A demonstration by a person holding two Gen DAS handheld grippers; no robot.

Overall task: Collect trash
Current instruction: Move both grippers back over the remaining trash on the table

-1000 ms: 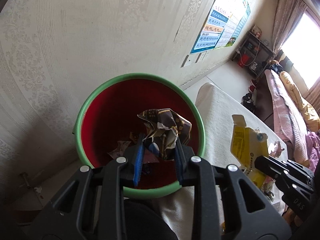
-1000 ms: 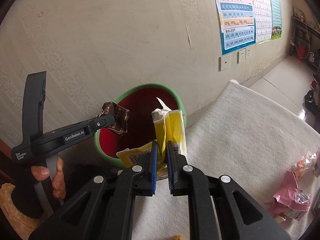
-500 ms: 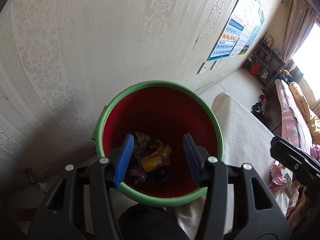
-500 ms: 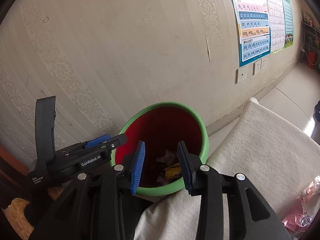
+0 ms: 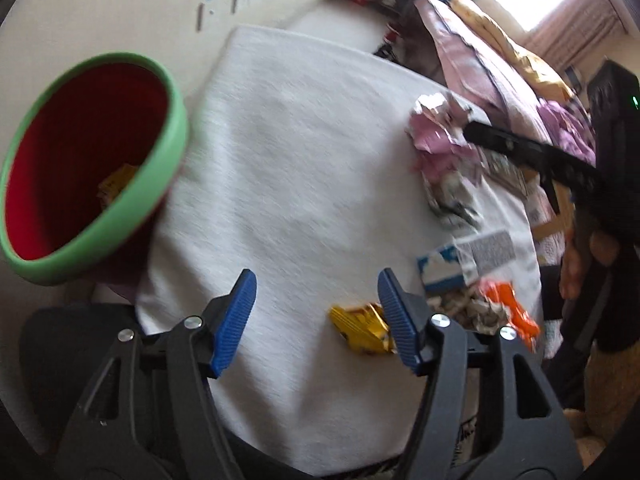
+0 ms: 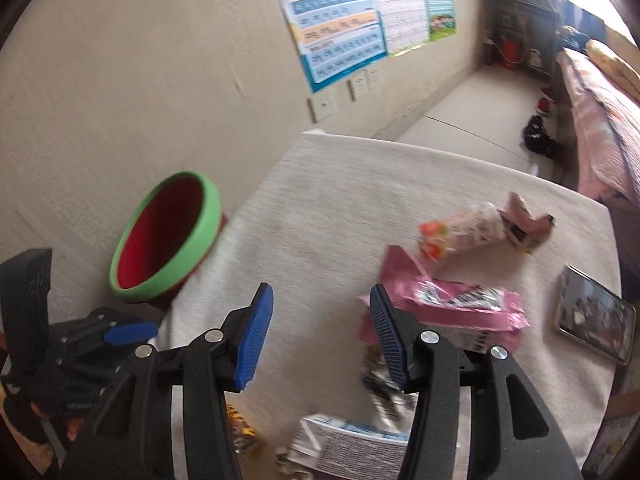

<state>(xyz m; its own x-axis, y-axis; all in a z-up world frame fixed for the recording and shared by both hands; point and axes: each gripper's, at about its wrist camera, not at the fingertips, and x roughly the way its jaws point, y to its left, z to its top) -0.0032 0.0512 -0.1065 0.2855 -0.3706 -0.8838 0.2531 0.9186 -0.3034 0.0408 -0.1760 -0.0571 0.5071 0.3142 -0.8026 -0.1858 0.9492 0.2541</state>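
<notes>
Both grippers have swung off the red bin (image 5: 76, 168), which holds a yellow wrapper (image 5: 116, 184); left gripper (image 5: 316, 320) and right gripper (image 6: 320, 332), jaws just opened, stand wide and empty.

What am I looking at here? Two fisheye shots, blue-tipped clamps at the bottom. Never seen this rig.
No robot arm here: a person holds a two-finger gripper in each hand, and a camera on each one looks forward along its fingers.

The left wrist view shows the left gripper over a table under a white cloth. The right wrist view shows the right gripper over the same table.

Both have just been opening, and nothing is between the fingers of either.

Beside the table stands a red bin with a green rim, with wrappers inside.

Still on the cloth: a yellow wrapper, an orange wrapper, a blue and white carton, a pink packet and a clear wrapper with orange print. A phone lies near the edge.
</notes>
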